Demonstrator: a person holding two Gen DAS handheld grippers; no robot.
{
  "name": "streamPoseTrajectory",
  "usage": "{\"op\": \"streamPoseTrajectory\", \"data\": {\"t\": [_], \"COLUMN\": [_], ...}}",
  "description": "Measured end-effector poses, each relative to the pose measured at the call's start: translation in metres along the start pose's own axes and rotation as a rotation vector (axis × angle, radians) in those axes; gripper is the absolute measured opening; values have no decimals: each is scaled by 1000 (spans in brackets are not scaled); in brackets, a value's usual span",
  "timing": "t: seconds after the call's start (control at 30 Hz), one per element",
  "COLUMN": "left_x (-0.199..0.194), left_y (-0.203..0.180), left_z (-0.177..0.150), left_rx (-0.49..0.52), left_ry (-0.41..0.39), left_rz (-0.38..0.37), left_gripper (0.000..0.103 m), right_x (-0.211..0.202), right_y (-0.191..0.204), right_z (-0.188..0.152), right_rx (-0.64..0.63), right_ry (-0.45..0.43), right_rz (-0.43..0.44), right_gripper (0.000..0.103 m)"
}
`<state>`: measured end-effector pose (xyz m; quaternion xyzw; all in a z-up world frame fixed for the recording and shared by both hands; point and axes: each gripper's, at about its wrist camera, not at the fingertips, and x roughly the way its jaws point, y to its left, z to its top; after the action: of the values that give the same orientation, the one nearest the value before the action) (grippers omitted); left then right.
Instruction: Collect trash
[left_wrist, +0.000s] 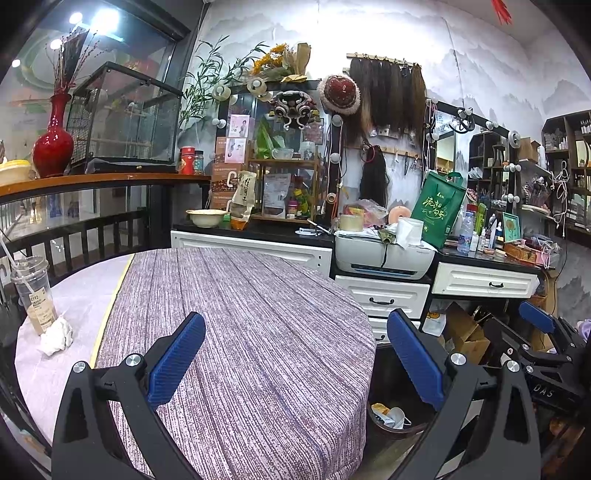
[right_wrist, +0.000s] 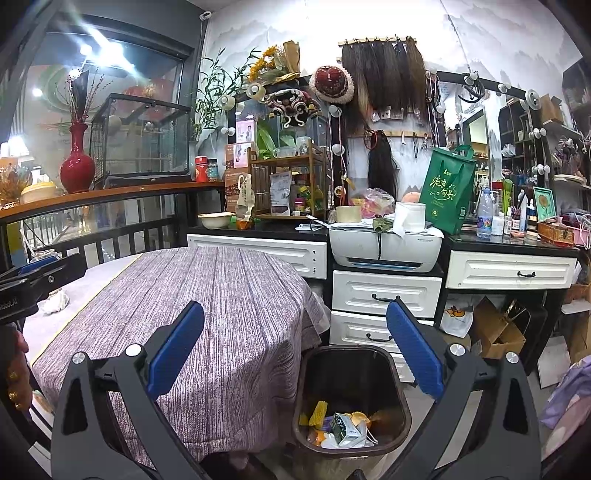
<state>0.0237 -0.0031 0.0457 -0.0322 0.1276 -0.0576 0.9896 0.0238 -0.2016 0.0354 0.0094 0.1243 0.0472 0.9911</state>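
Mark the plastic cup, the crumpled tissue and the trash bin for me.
plastic cup (left_wrist: 34, 291), left wrist view, on its labelled side wall.
crumpled tissue (left_wrist: 56, 336), left wrist view, on the middle of the white wad beside the cup.
trash bin (right_wrist: 400, 400), right wrist view, on its dark right rim.

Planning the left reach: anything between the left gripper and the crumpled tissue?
Left wrist view: only bare tablecloth lies between the left gripper and the crumpled tissue.

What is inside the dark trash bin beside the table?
The trash bin holds mixed rubbish at its bottom: a yellow ridged piece, a green-and-white carton and white wrappers. Whatever lies under that pile is covered.
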Motion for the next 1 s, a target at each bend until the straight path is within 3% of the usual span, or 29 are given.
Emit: {"op": "streamPoseTrajectory", "data": {"t": [1.0], "left_x": [0], "left_y": [-2], "left_z": [-5], "left_rx": [6], "left_ry": [7], "left_rz": [-2], "left_gripper": [98], "right_x": [1], "right_y": [2], "right_z": [-1], "right_rx": [6], "right_ry": [1], "right_rz": [-1], "right_gripper": [97]}}
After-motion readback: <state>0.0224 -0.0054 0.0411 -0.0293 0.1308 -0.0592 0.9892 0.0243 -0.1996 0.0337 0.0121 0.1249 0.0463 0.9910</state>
